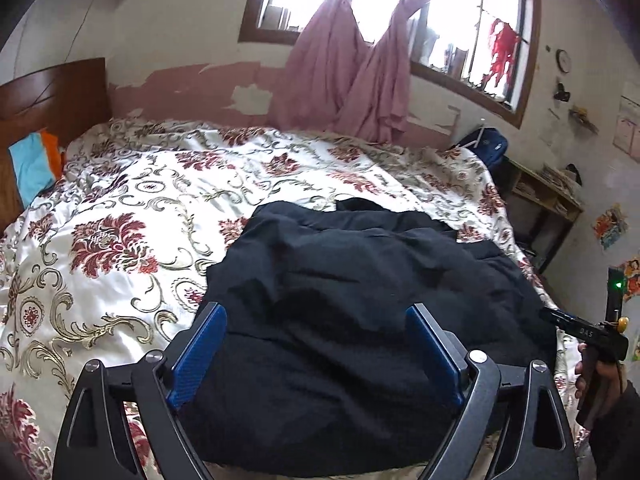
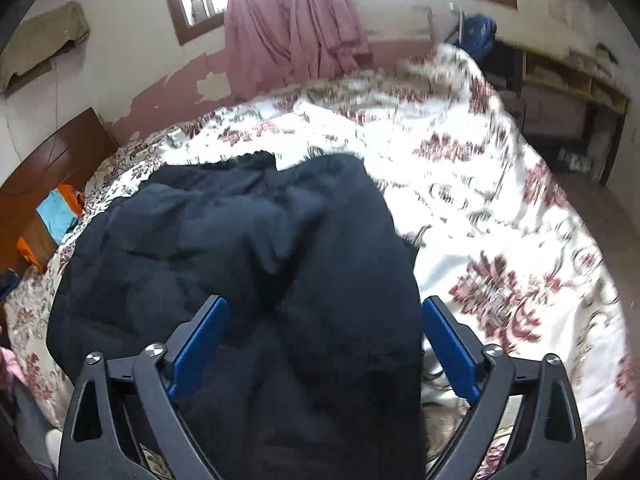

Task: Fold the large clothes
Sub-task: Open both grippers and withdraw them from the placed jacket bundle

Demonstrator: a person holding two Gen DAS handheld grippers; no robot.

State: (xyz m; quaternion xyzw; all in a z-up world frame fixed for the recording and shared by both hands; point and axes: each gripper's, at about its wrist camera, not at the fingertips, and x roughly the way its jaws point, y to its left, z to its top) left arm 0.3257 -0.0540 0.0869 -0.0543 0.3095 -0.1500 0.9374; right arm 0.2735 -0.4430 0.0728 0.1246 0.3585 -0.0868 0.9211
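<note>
Dark cloth, a large black garment (image 1: pixel 360 280), lies rumpled on the near part of the bed, on a white quilt (image 1: pixel 132 208) printed with red and gold flowers. In the left wrist view the left hand-held gripper (image 1: pixel 316 316) hangs over the garment's near edge with its blue pads (image 1: pixel 198 356) wide apart and nothing pinched between them. At the right edge of that view a hand (image 1: pixel 596 376) grips the handle of the other tool. In the right wrist view the right hand-held gripper (image 2: pixel 324 312) also stands with its fingers spread wide above the black cloth, its right pad (image 2: pixel 450 344) just past the garment's right edge, over the quilt; the cloth is not clamped.

Beyond the garment the quilt runs clear to the far wall, where pink curtains (image 1: pixel 352 76) are knotted under a brown-framed window (image 1: pixel 516 92) and the paint is peeling. A wooden headboard (image 1: pixel 52 92) stands at the far left, with blue and orange cloth (image 1: pixel 32 168) beside it. A blue bag (image 1: pixel 486 146) sits by the bed's far right corner, next to a low wooden shelf (image 1: pixel 548 196). Stickers and a small round clock (image 1: pixel 563 60) mark the right wall.
</note>
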